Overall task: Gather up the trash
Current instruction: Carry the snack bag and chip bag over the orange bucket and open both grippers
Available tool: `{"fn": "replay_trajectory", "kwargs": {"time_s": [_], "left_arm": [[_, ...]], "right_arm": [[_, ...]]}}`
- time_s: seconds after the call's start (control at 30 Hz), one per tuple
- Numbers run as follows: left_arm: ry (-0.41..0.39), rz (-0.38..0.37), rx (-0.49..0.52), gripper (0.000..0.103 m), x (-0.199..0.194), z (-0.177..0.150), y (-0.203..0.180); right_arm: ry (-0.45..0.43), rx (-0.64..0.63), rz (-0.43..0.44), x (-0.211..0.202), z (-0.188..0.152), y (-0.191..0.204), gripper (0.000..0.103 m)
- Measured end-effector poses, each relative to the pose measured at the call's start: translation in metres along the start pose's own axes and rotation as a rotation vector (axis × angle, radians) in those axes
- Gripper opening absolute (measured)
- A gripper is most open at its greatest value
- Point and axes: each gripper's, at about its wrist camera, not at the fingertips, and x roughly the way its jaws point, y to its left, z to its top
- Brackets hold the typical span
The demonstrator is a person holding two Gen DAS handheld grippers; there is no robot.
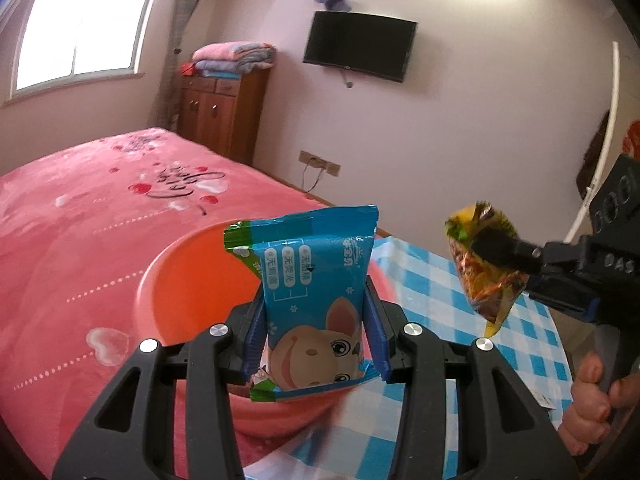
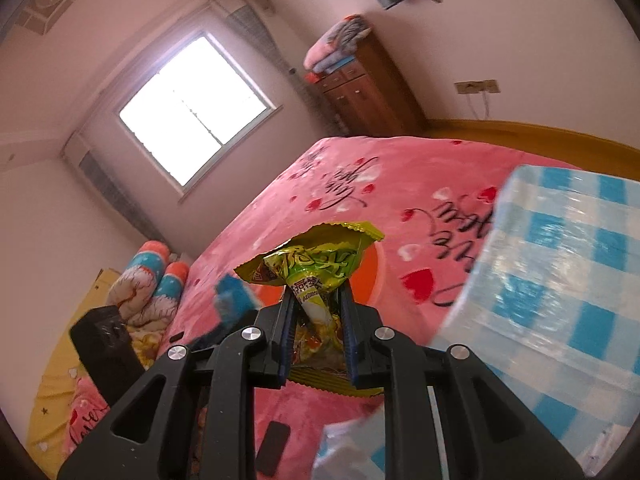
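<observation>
My left gripper is shut on a blue snack wrapper with a cartoon animal, held upright over an orange-red plastic basin. My right gripper is shut on a yellow-green snack wrapper. In the left wrist view that wrapper hangs from the right gripper above the checked table, right of the basin. In the right wrist view the basin shows partly behind the wrapper, and the blue wrapper is at left, blurred.
The basin rests at the edge of a bed with a pink blanket. A table with a blue-white checked cloth stands to the right. A wooden cabinet with folded blankets and a wall TV are behind.
</observation>
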Motion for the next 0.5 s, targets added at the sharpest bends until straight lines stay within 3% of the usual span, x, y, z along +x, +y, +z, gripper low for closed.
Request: {"fn": "replay_trajectory", "kwargs": {"time_s": [0.37, 0.43, 0.5], "left_arm": [[0.055, 0.03, -0.023, 0.045, 0.026, -0.007, 0.025], [0.063, 0.039, -0.03, 0.057, 0.029, -0.01, 0.028], [0.067, 0.053, -0.023, 0.07, 0.032, -0.012, 0.029]], "right_arm": [[0.03, -0.004, 0.014, 0.051, 0.011, 0.009, 0.026], [0.03, 0.019, 0.021, 0.054, 0.009, 0.005, 0.046], [-0.001, 0.03, 0.007, 0.048, 0.007, 0.0, 0.079]]}}
